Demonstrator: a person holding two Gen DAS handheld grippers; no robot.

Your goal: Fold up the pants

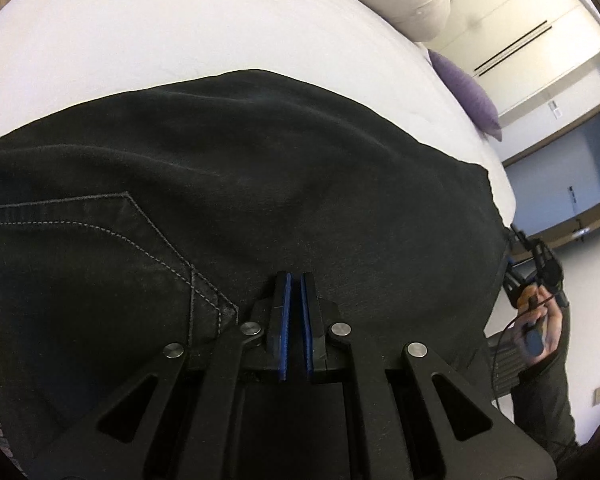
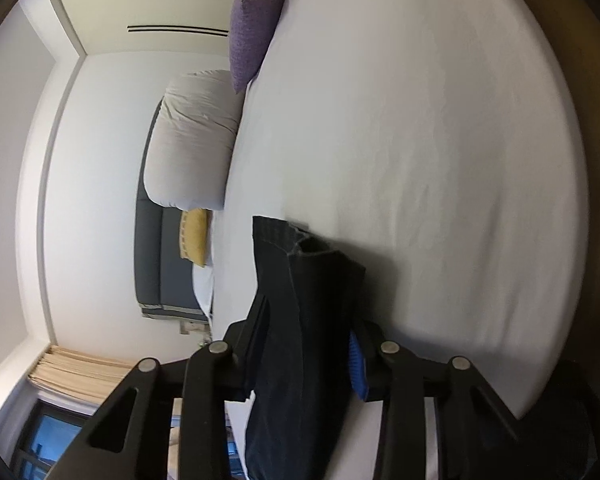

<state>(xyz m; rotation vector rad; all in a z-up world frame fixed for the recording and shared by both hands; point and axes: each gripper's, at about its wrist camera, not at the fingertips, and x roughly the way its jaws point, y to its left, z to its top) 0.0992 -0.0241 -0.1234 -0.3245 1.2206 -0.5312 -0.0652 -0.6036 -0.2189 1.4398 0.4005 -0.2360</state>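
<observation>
Left wrist: left gripper (image 1: 296,280) closed, blue pads nearly together with nothing visible between, over black pants (image 1: 260,168) spread across white bed (image 1: 180,20). Right wrist: right gripper (image 2: 304,320) part-open, thick fold of pants (image 2: 300,320) between jaws; whether pressed, cannot tell; purple pillow (image 2: 256,20) at twelve o'clock.

One pair of black pants (image 1: 260,184) lies on one white bed (image 1: 180,28). Two claws show: the left claw (image 1: 295,280) and the right claw (image 2: 300,336). There are one purple cushion (image 2: 256,20), one yellow cushion (image 2: 196,236) and one rolled white duvet (image 2: 192,140).
</observation>
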